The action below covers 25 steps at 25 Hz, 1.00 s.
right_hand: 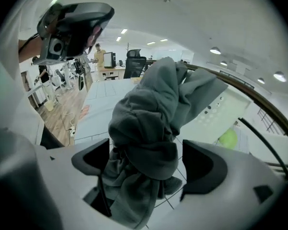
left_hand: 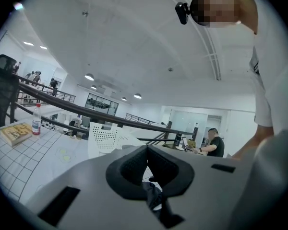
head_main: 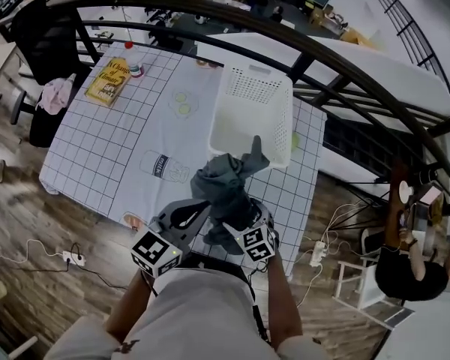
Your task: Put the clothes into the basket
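Grey garment [right_hand: 149,109] sits inside the wide-parted right claw [right_hand: 146,162] while the left claw [left_hand: 146,163], alongside, pinches it.

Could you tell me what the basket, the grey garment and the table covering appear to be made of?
The basket looks like rigid matte white plastic: moulded, perforated walls. The grey garment seems soft knit fabric, perhaps jersey or fleece, bunching in thick folds. The table covering is thin cloth or vinyl with a printed grid; unclear which.

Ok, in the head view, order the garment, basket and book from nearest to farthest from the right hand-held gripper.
1. Garment, centre front.
2. Basket, just beyond it, right of centre.
3. Book, far left.
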Each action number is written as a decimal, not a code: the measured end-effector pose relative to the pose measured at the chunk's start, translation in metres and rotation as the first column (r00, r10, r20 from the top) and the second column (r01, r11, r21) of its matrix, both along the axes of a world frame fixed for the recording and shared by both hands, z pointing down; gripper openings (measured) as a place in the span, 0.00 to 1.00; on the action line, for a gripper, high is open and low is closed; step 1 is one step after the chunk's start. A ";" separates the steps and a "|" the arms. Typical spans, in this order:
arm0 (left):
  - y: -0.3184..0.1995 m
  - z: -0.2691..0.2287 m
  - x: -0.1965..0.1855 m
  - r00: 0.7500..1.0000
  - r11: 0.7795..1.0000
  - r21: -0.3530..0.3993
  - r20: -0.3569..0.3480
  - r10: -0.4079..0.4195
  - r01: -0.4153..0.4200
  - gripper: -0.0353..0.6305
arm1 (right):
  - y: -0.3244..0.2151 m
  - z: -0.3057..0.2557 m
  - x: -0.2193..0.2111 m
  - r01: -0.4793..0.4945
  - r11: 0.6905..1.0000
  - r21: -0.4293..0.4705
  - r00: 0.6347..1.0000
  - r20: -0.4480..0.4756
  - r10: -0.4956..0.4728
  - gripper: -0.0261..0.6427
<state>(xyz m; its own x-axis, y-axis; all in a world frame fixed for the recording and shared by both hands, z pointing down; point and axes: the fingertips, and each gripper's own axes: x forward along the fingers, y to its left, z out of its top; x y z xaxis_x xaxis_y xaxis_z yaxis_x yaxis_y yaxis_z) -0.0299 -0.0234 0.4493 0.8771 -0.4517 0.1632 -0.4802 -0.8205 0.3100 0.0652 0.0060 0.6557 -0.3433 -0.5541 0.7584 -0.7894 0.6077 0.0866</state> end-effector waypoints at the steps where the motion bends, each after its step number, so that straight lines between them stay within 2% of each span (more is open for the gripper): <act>1: -0.001 0.000 0.000 1.000 1.000 0.001 0.007 -0.008 0.008 0.06 | -0.001 0.008 -0.001 0.011 1.000 -0.019 1.000 0.013 -0.010 0.74; 6: -0.003 0.003 0.005 0.999 0.999 -0.005 0.032 -0.039 0.039 0.06 | -0.009 0.038 -0.006 0.041 0.995 -0.091 0.996 0.086 -0.034 0.82; 14: -0.007 0.007 0.010 0.996 0.997 -0.019 0.057 -0.067 0.069 0.06 | -0.022 0.064 -0.015 0.126 0.984 -0.129 0.991 0.060 -0.119 0.81; 16: -0.009 0.008 0.010 0.995 0.997 -0.020 0.060 -0.075 0.076 0.06 | -0.021 0.064 -0.016 0.127 0.984 -0.121 0.991 0.058 -0.121 0.63; 17: -0.010 0.009 0.011 0.995 0.997 -0.021 0.061 -0.077 0.079 0.06 | -0.020 0.062 -0.015 0.124 0.985 -0.117 0.991 0.057 -0.118 0.59; 25: -0.009 0.011 0.017 0.995 0.997 -0.027 0.062 -0.075 0.077 0.06 | 0.000 0.037 -0.014 0.117 0.990 -0.084 0.986 0.126 -0.106 0.51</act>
